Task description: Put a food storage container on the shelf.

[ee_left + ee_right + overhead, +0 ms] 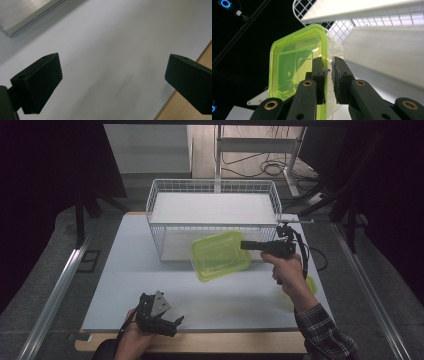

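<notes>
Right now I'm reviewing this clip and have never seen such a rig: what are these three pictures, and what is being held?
No robot here: a person holds a hand-operated two-jaw gripper in each hand at a white table. The high view looks down from above the person's side. The other two pictures come from cameras riding on the grippers, looking along their black jaws.

The right gripper is shut on the edge of a yellow-green plastic container, lifted off the table in front of a white wire basket. The right gripper view shows its rim pinched between the jaws.

The left gripper rests near the table's front edge, jaws open, holding nothing. Another yellow-green piece lies behind the right hand, mostly hidden.
</notes>
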`<state>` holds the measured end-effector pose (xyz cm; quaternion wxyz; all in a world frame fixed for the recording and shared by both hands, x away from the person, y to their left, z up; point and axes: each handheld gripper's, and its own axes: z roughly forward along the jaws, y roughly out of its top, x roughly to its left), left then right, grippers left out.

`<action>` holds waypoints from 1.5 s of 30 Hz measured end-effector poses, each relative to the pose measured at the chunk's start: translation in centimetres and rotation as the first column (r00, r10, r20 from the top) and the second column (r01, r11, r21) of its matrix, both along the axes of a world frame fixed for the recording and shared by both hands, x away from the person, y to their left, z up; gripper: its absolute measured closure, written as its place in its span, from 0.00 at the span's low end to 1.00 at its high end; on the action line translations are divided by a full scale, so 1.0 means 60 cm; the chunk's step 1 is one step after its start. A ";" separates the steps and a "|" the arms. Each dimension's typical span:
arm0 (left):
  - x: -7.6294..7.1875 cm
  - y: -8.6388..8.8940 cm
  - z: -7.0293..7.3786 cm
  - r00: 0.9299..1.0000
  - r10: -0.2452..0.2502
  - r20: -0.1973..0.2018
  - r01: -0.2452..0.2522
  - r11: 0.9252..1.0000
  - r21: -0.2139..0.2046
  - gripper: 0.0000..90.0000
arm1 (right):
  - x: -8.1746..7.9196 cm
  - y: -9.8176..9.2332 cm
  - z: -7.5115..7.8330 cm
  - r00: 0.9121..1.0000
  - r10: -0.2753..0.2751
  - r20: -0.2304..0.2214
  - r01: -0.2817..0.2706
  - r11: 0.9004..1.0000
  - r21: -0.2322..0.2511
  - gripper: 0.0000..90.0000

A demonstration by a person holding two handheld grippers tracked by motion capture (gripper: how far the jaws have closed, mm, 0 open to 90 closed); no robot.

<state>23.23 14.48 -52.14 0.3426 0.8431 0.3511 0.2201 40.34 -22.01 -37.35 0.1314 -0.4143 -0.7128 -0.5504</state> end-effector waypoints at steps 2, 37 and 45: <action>0.000 0.000 0.000 1.000 0.000 0.001 0.000 1.000 0.000 0.01 | 0.004 0.002 0.011 1.000 -0.006 0.007 0.006 1.000 0.003 0.89; 0.000 0.019 0.010 1.000 0.003 0.011 -0.001 0.986 -0.166 0.01 | 0.115 0.036 0.108 0.966 -0.247 0.083 0.248 0.969 -0.008 0.89; 0.000 0.031 0.015 0.999 0.011 0.030 -0.004 0.974 -0.226 0.01 | 0.134 0.046 0.103 0.956 -0.284 0.073 0.285 0.958 -0.013 0.89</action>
